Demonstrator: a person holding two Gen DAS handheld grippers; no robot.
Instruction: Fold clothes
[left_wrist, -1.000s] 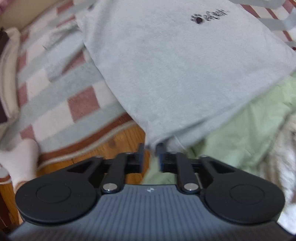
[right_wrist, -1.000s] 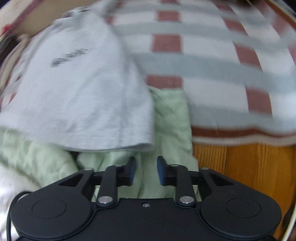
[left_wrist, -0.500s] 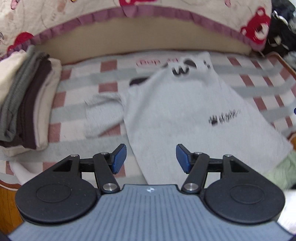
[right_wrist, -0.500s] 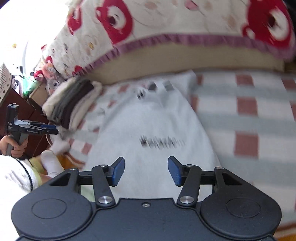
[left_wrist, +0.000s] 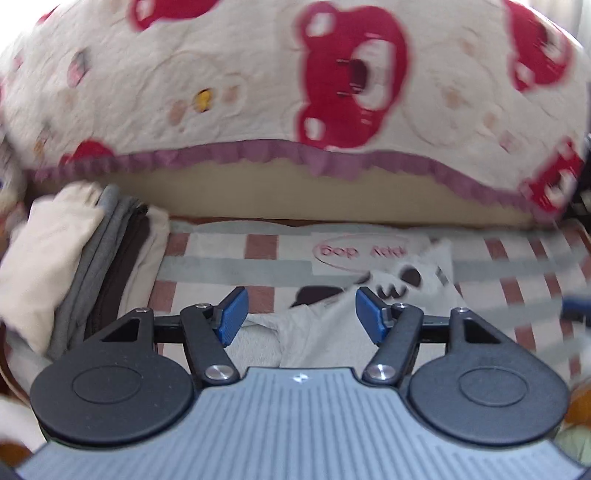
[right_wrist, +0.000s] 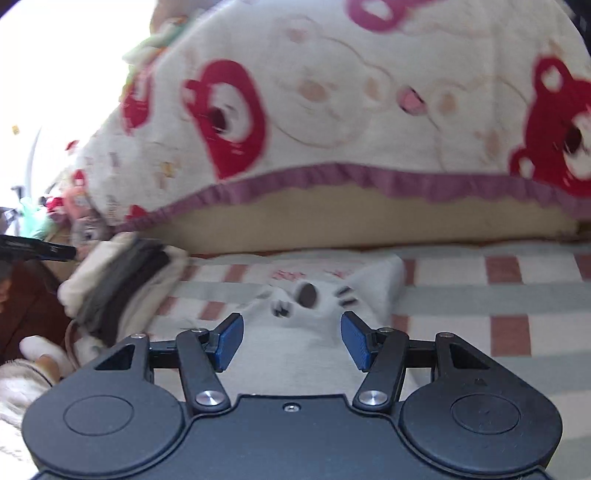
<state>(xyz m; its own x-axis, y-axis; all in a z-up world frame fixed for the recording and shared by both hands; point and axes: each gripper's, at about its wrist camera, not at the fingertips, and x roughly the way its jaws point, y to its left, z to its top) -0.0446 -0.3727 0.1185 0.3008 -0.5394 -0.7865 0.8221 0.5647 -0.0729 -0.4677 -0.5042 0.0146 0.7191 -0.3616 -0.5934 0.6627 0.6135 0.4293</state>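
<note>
A light grey hooded top (left_wrist: 325, 332) lies spread on the checked blanket (left_wrist: 221, 266), its cat-face hood (left_wrist: 413, 275) toward the cushion. My left gripper (left_wrist: 301, 315) is open and empty, low over the garment near its hood end. In the right wrist view the same top (right_wrist: 295, 347) lies under my right gripper (right_wrist: 291, 339), which is open and empty; the hood (right_wrist: 314, 291) lies just beyond its blue pads (right_wrist: 229, 341).
A stack of folded clothes (left_wrist: 77, 266) sits at the left, also in the right wrist view (right_wrist: 122, 288). A bear-print cushion cover (left_wrist: 295, 85) rises behind the blanket. A white label (left_wrist: 362, 253) lies on the blanket by the hood.
Both grippers were shut on the top's hem one second ago, then opened and let it go. Both have moved forward over the garment toward the hood and cushion.
</note>
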